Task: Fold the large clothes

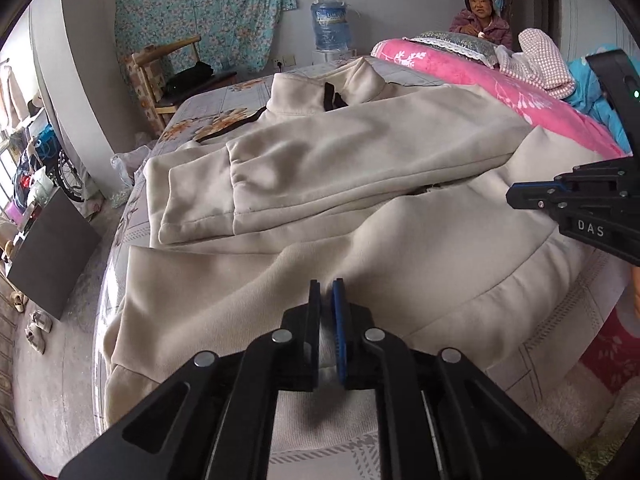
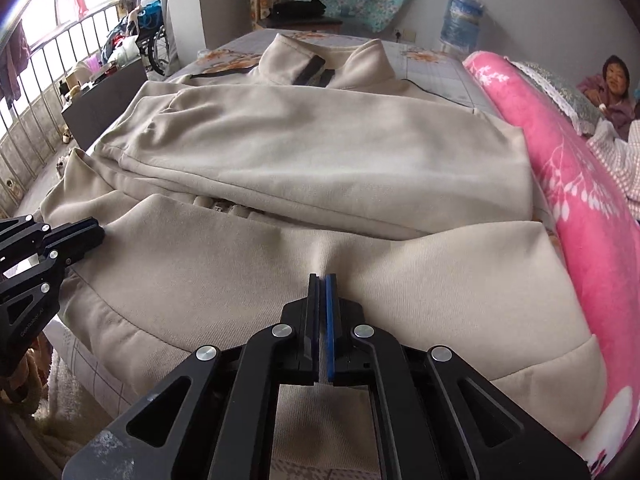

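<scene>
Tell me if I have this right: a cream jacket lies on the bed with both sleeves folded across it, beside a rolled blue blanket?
Nearly. The rolled blanket beside the cream jacket is pink with white flowers, not blue, as the right wrist view shows. The rest holds.

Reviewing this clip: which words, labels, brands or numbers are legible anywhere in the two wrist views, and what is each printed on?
"DAS": white letters on the black body of the right tool, seen in the left wrist view.
Small white print along the left tool arm in the right wrist view: too small and curved to read.
Label on the blue water jug: blurred, not readable.
The beige jacket shows no text.
</scene>
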Tool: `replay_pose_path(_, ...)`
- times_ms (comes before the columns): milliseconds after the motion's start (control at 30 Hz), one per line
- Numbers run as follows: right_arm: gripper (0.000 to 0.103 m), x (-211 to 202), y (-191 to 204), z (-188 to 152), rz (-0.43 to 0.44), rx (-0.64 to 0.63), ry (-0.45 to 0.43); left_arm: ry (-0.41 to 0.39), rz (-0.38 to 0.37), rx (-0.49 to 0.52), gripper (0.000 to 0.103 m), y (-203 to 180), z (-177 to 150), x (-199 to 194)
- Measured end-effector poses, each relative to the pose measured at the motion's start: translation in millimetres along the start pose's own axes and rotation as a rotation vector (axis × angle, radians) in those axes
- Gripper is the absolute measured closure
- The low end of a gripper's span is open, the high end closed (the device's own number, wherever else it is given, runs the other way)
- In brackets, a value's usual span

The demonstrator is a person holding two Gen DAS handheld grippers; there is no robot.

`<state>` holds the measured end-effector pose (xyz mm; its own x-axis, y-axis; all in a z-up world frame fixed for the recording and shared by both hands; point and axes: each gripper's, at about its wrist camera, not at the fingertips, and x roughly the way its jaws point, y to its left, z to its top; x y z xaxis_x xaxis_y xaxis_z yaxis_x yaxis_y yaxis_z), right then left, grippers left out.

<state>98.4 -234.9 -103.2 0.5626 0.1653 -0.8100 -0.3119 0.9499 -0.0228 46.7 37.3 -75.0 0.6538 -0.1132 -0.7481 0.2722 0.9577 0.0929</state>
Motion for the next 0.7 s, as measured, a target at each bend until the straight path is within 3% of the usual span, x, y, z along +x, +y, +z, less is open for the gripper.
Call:
replay_pose_path(100,0.102,-2,-5,1,0.025,0.033,-0.004,-0.027,0.006,-0.053,0.095,18,2,-11)
replay_pose_path(233,0.102,-11,-5,5,0.025,0.032,-0.039,0.073,0.141,-0.098,0.095,51,-5,16)
replay_pose_path(267,0.102,-13,-4,7,0.021,0.026,-0.050,0.048,0.109,-0.134,0.095,62,-8,15)
replay_pose_path(333,0.102,-12,-2,8,0.003,0.009,-0.059,0.060,0.150,-0.166,0.095,74,-9,17)
replay_pose_path(433,0.102,5,0,4,-0.023,-0.014,-0.017,0.041,0.144,-0.215,0.095,87,-9,14)
replay_pose_path(567,0.097,1,2,7,-0.056,-0.035,0.000,-0.006,0.161,-0.193,0.095,88,-6,1)
replay_pose_path(700,0.060,-27,-7,18,0.042,0.035,-0.061,0.036,0.144,-0.190,0.095,94,-4,5)
